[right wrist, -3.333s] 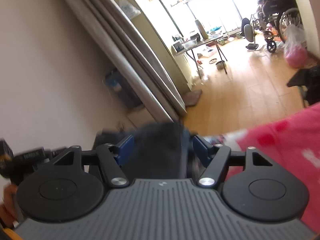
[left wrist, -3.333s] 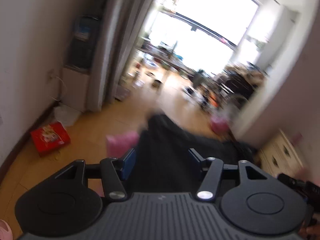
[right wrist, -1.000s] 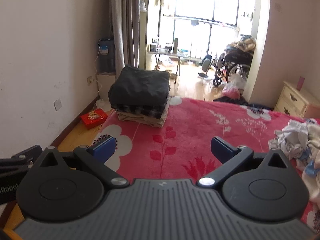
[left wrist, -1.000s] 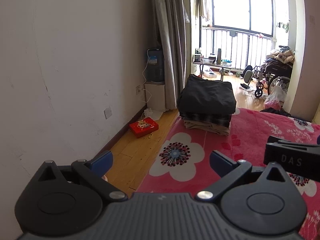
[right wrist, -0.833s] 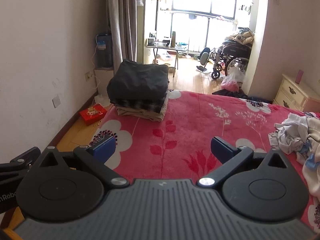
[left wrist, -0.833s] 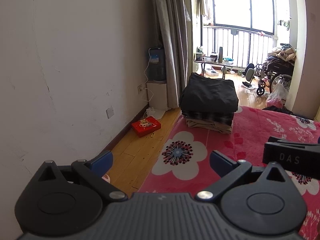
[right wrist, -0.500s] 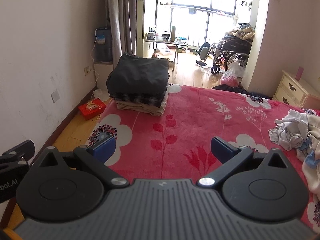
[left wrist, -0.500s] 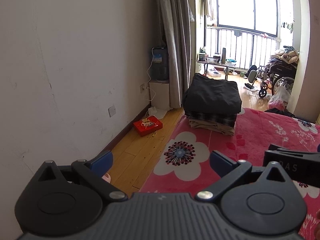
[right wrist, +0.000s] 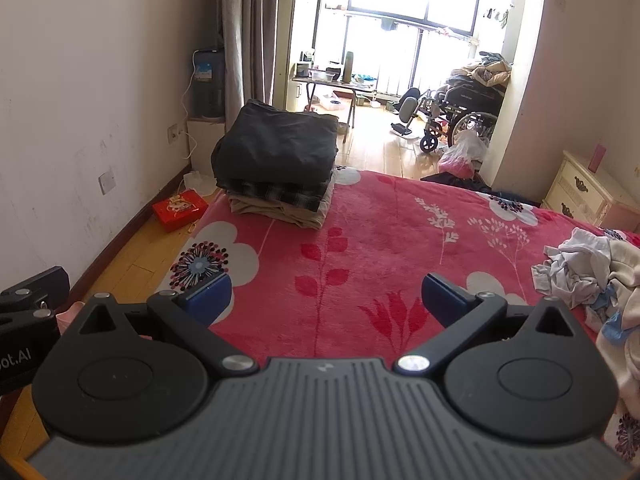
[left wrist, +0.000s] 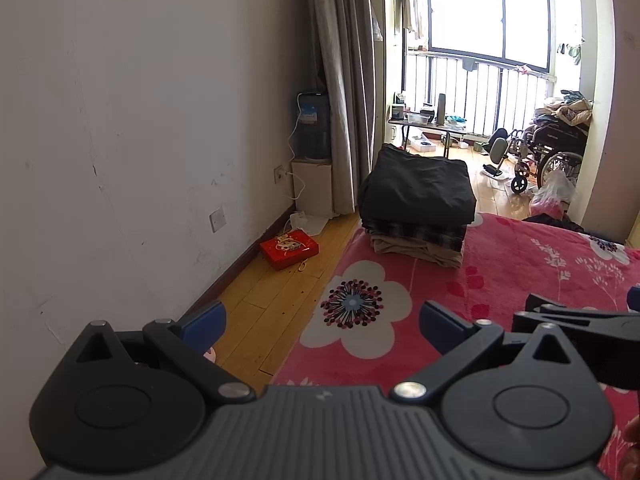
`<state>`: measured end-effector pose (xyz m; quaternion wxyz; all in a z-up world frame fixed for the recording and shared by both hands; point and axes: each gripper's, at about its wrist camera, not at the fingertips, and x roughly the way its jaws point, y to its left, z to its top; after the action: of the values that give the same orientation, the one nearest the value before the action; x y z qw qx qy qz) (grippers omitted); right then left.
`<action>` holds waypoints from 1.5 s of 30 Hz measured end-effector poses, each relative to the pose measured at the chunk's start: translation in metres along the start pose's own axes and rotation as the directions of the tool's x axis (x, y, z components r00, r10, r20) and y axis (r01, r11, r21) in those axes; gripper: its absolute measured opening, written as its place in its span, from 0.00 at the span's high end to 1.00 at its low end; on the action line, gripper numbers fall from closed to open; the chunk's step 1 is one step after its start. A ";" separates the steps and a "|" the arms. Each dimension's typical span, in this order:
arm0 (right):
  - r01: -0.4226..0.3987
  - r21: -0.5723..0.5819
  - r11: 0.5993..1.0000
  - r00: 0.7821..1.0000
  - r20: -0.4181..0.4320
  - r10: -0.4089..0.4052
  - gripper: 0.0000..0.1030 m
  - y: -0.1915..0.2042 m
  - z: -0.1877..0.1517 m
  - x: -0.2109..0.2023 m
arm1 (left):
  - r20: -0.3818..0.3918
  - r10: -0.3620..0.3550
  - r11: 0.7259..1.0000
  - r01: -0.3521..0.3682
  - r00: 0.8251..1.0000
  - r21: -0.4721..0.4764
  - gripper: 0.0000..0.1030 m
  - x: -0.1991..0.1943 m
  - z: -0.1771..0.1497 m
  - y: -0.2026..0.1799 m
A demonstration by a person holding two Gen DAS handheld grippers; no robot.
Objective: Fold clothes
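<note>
Clothes already folded sit in a stack (right wrist: 276, 164) at the far left corner of the bed (right wrist: 392, 248), which is covered in a pink floral blanket — a black garment (left wrist: 418, 188) on top, a dark plaid one under it, a tan one at the bottom. Unfolded laundry (right wrist: 588, 272), mostly white with some pale blue, lies in a crumpled heap at the bed's right edge, well apart from the stack.

On the wooden floor beside the bed, near the wall, lies a red box (left wrist: 289, 249); what is in it cannot be made out. A plastic bag (right wrist: 460, 156) with something pink inside sits on the floor near a wheelchair (right wrist: 460, 112).

Both grippers hover above the near end of the bed, touching no cloth. The left gripper (left wrist: 320, 326) has its blue-padded fingers spread wide with nothing between them — the right gripper (right wrist: 326, 294) is likewise spread wide and empty. Each tool's edge shows in the other's view.
</note>
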<state>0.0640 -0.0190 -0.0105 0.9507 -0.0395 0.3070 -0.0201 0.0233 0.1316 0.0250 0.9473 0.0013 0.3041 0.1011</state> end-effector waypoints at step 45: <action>0.005 -0.013 1.000 1.000 -0.004 -0.005 0.01 0.008 -0.001 -0.002 | -0.009 -0.002 0.999 0.001 1.000 -0.035 0.00 -0.001 -0.005 0.013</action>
<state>0.0618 -0.0106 -0.0107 0.9498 -0.0464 0.3088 -0.0204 0.0174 0.1440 0.0228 0.9458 -0.0158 0.3066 0.1057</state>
